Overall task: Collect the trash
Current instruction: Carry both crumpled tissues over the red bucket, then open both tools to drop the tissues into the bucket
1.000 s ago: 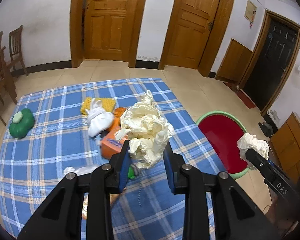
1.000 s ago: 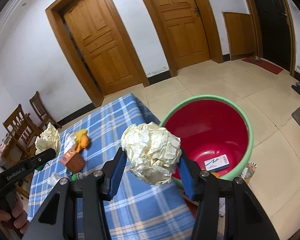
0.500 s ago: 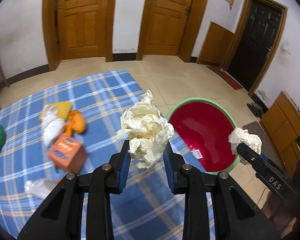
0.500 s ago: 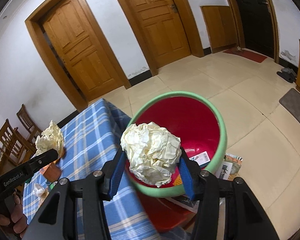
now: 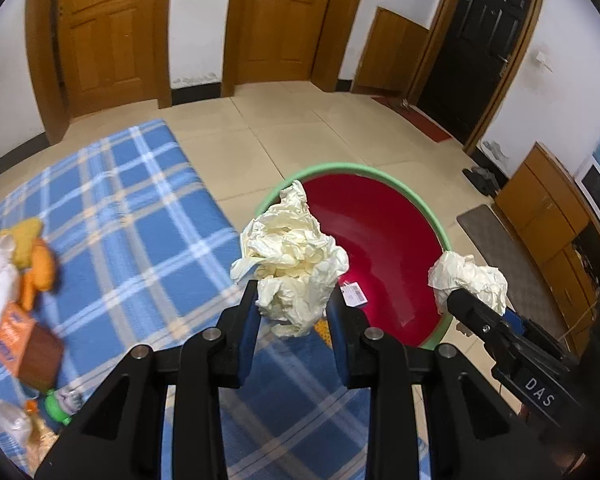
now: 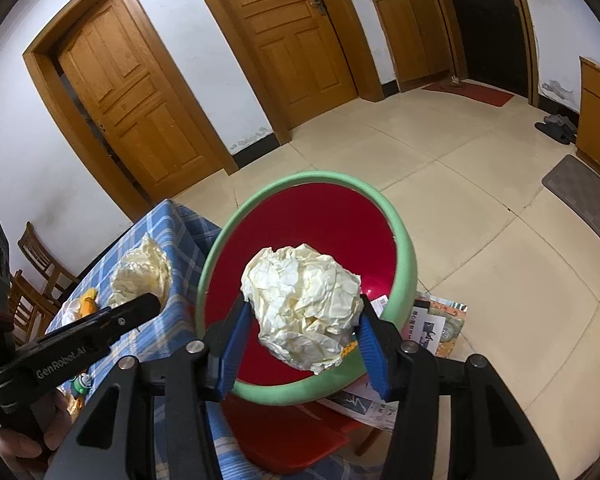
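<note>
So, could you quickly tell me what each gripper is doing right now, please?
Left gripper: closed on a crumpled paper wad.
Right gripper: closed on a rounder paper ball, over the red bin.

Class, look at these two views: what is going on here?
A person holds a gripper in each hand, clearing trash from a table. The left gripper grips a paper wad at the bin's near rim; the right gripper grips another wad over the bin. Neither is dropped yet.
</note>
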A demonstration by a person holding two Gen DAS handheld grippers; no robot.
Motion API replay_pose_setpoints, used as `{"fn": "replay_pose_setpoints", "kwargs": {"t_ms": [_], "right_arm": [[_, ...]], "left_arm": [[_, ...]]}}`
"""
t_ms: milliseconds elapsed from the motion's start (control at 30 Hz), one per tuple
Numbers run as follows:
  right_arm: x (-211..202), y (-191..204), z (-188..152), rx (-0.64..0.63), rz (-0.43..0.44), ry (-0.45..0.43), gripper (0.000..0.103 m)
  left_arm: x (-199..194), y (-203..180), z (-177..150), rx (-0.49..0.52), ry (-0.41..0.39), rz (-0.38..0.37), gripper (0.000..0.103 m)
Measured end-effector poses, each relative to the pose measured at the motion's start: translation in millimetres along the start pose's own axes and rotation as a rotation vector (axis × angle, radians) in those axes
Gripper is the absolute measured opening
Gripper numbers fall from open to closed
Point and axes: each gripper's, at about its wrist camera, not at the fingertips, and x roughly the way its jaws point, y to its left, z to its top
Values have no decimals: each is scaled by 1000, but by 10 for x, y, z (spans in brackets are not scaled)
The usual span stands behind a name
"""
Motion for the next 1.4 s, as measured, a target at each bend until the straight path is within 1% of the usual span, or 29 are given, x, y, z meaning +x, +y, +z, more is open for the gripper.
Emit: {"fn": "replay_pose_setpoints", "kwargs": {"t_ms": [100,167,267,300,333,533,833,933,1000,1100,1400], "right_arm": [[18,-25,5,7,-7,3,54],[30,-52,9,11,-11,5,54],[59,-72,23,14,-13,8,54],[72,-73,25,13,-14,10,54],[82,-76,27,12,-14,12,54],[120,-55,59,-2,-15,11,54],[288,-12,118,-35,-25,26,57],[309,15,129,-43,-20,29,61],[296,44,130,-46,-18,25,65],[278,87,127,-49,-10,19,68],[159,149,119,-50,3,3,71]], "left_arm": [[102,-64,2,13,19,-11,32],[152,-93,10,22,29,-10,34],[187,-119,17,26,32,-4,43],[192,-122,18,25,29,0,48],[191,-124,12,24,26,1,49],[191,-92,0,2,27,11,49],[90,62,-90,-30,12,57,49],[65,110,-101,-44,11,66,49],[35,146,-117,-51,7,72,49],[-5,178,-133,-60,1,79,49],[-126,234,-165,-82,-13,92,49]]}}
